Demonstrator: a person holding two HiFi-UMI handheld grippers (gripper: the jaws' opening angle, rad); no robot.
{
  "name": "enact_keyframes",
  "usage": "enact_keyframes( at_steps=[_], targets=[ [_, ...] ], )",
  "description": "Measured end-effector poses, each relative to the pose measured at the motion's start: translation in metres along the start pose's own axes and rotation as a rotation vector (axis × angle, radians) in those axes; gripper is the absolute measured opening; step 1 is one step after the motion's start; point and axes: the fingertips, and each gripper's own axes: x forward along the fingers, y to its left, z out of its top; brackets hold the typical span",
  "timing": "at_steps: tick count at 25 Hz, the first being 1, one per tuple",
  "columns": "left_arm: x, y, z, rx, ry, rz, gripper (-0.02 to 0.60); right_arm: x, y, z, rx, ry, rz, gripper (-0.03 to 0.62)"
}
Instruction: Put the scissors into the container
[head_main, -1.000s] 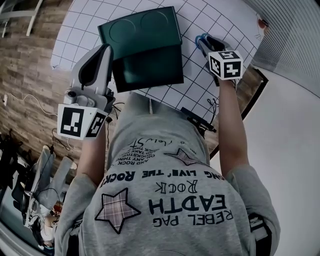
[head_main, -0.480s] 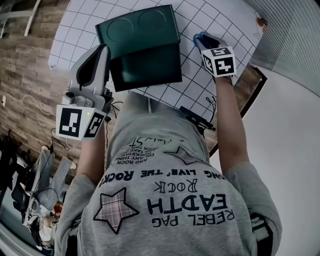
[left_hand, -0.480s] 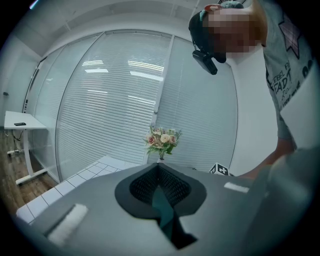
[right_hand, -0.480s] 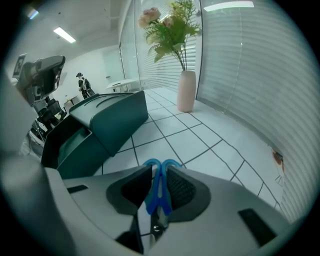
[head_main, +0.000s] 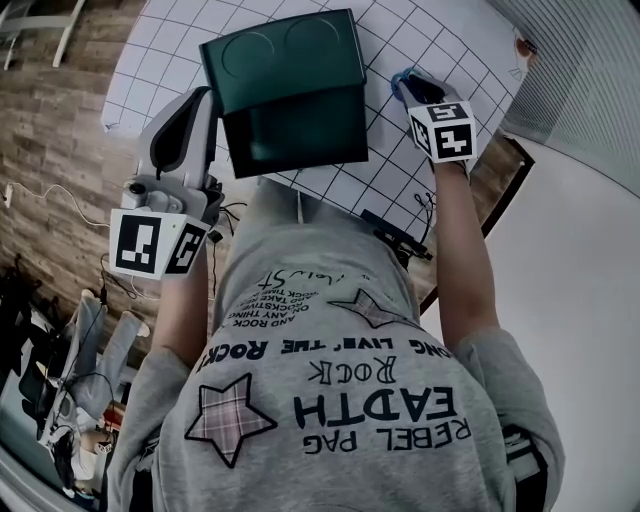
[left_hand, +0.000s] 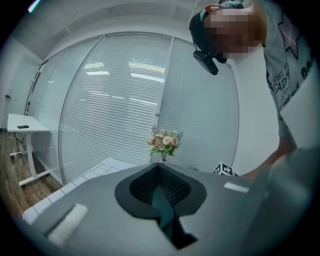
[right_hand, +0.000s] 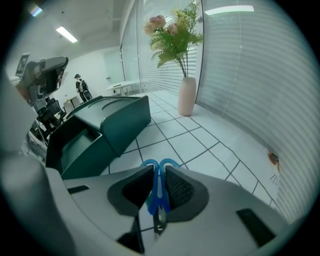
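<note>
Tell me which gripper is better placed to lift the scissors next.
Right, most likely. The right gripper has just been closing its jaws, with the scissors between them. The left gripper is shut on the container wall, apart from the scissors.

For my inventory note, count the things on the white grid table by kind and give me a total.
scissors: 1
container: 1
vase of flowers: 1
Total: 3
</note>
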Motion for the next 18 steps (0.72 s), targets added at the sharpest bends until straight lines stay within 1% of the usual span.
enact_keyframes(
  at_steps=[8, 18],
  targets=[
    [-0.002, -0.005, 0.009, 0.01, -0.029, -0.013, 0.008, -0.032, 0.003, 0.015, 0.024, -0.071, -0.01, 0.081],
    [-0.01, -0.014, 0.024, 0.035, -0.058, -0.034, 0.009, -0.075, 0.004, 0.03, 0.065, -0.169, -0.043, 0.078]
  ],
)
